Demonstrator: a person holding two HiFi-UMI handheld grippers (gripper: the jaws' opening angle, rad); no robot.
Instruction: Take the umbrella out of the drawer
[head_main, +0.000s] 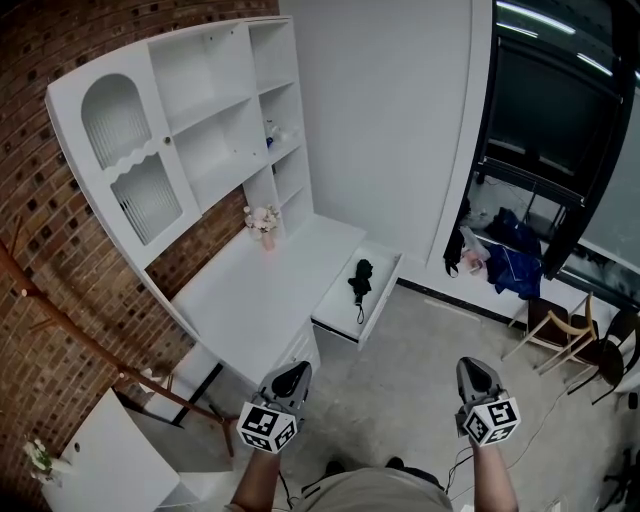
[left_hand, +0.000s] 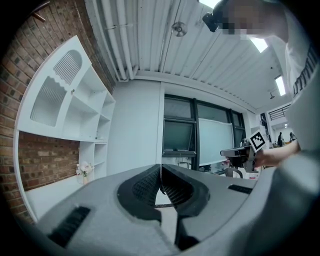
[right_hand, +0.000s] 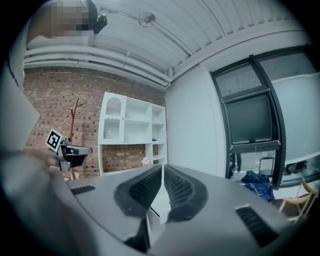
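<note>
A black folded umbrella (head_main: 360, 279) lies in the open white drawer (head_main: 337, 328) at the right end of the white desk (head_main: 250, 300). Both grippers hang well short of it, near the bottom of the head view. My left gripper (head_main: 293, 373) is shut with nothing in it and sits in front of the desk's near corner. My right gripper (head_main: 473, 369) is over the floor to the right, also shut and empty. In the left gripper view the jaws (left_hand: 161, 172) meet, and the right gripper (left_hand: 240, 152) shows beyond. The right gripper view shows its own shut jaws (right_hand: 163, 174) and the left gripper (right_hand: 74, 150).
A white hutch (head_main: 200, 120) with shelves stands on the desk against the brick wall, with a small flower vase (head_main: 264, 223) below it. A wooden coat rack (head_main: 60, 320) and a white cabinet (head_main: 110, 455) are at the left. Blue bags (head_main: 515, 258) and chairs (head_main: 565, 335) stand at the right.
</note>
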